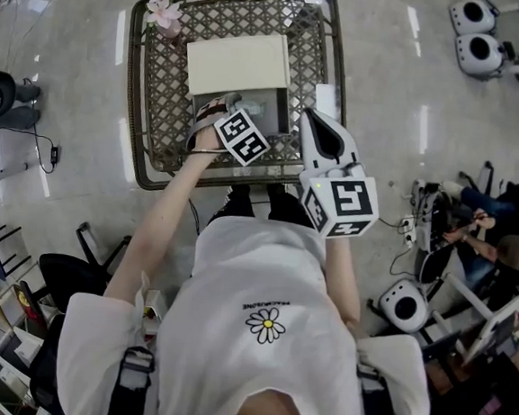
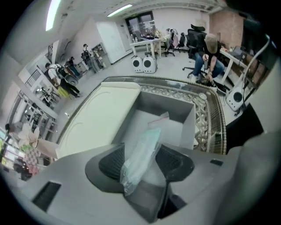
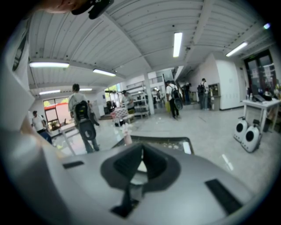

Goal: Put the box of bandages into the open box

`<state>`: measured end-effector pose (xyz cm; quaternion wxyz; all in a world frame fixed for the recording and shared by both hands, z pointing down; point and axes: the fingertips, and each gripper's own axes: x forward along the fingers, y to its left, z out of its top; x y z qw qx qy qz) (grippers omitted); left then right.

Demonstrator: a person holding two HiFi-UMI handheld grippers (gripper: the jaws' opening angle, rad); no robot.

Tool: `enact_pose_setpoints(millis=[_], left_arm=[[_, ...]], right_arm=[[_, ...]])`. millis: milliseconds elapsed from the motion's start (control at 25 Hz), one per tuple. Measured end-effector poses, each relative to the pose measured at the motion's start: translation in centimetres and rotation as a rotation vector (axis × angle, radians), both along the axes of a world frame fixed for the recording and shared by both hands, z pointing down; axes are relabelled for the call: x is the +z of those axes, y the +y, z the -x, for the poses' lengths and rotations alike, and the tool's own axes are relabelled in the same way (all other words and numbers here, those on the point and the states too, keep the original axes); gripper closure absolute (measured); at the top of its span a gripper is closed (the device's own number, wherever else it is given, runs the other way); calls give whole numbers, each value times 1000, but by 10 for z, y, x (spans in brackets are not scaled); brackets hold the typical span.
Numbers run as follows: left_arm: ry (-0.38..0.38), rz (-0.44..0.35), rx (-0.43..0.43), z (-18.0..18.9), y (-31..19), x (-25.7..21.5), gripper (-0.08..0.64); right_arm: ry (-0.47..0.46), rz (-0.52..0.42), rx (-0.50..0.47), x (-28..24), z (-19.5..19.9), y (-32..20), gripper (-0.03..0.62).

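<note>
The bandages, a pale green pack in a clear plastic bag, stand upright between the jaws of my left gripper. Its pads sit apart on either side of the bag without pressing on it. Right below lies the open grey box, its white lid folded back to the left. From the head view, the left gripper hovers over the open box on the wicker table. My right gripper is held at the table's front right, shut and empty, and in its own view the right gripper points out over the table.
A small vase of pink flowers stands at the table's far left corner. A small clear bag lies inside the box. White round robots sit on the floor to the right, where a seated person is. People walk in the hall behind.
</note>
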<state>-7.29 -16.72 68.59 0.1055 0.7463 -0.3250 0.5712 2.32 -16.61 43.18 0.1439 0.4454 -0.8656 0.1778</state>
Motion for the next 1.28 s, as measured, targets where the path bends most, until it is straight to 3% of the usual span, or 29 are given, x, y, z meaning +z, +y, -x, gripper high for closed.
enact_pose_setpoints(millis=[160,600,1040,1280], left_arm=[[52,48,-31,-1,2,-2,301],[127,58,-75,-2,13,-24,301],[145,83,-44,-12,38,-27,301],[138,102,-81,-3,39,-17,304]], right_arm=[[-6,-3,-9,-2,4,0,561],[-4,-1,-12,-3,5,0,561],[-10,-1,-17,-2,6,-2,561],[-6,1,-24,-3,8,1,561]])
